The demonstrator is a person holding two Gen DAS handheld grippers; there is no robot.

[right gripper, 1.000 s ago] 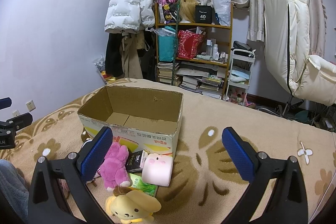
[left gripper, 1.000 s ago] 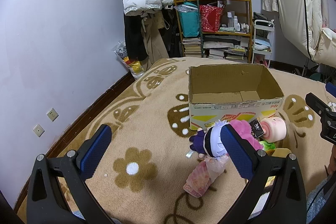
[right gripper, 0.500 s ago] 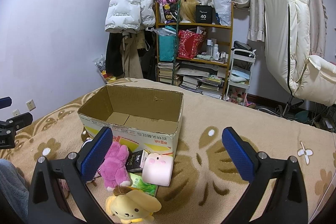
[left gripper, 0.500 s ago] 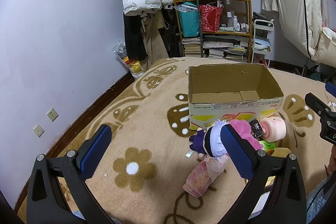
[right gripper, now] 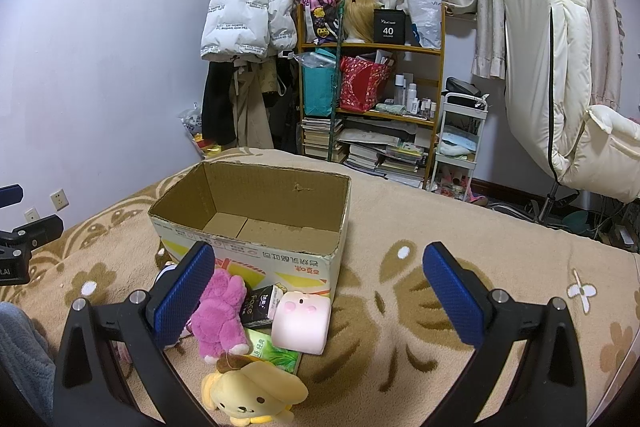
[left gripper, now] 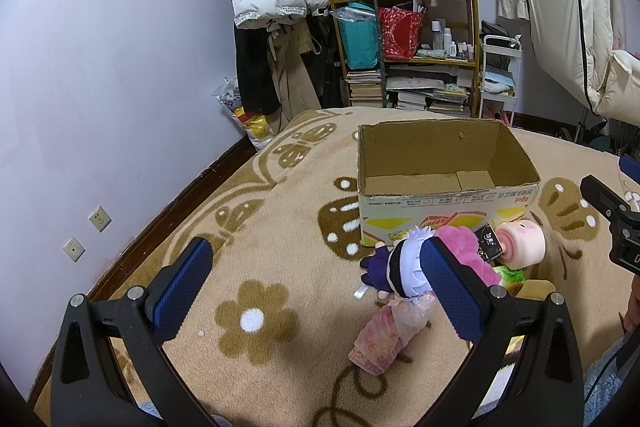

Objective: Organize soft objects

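An open, empty cardboard box (left gripper: 440, 151) (right gripper: 256, 195) stands on the beige carpet. Soft toys lie in a heap in front of it: a purple and white doll (left gripper: 394, 263), a pink plush (left gripper: 464, 255) (right gripper: 220, 311), a pink cylindrical pig cushion (left gripper: 520, 241) (right gripper: 302, 319), a yellow dog plush (right gripper: 252, 395) and a pink wrapped packet (left gripper: 384, 335). My left gripper (left gripper: 316, 291) is open and empty, held above the carpet left of the heap. My right gripper (right gripper: 320, 291) is open and empty, above the heap's right side.
A black tissue pack (right gripper: 260, 305) and a green pack (right gripper: 272, 349) lie among the toys. A cluttered shelf (right gripper: 372, 99), hanging coats (right gripper: 248, 27) and a white cart (right gripper: 460, 139) stand at the back wall. A cream chair (right gripper: 560, 67) is at the right.
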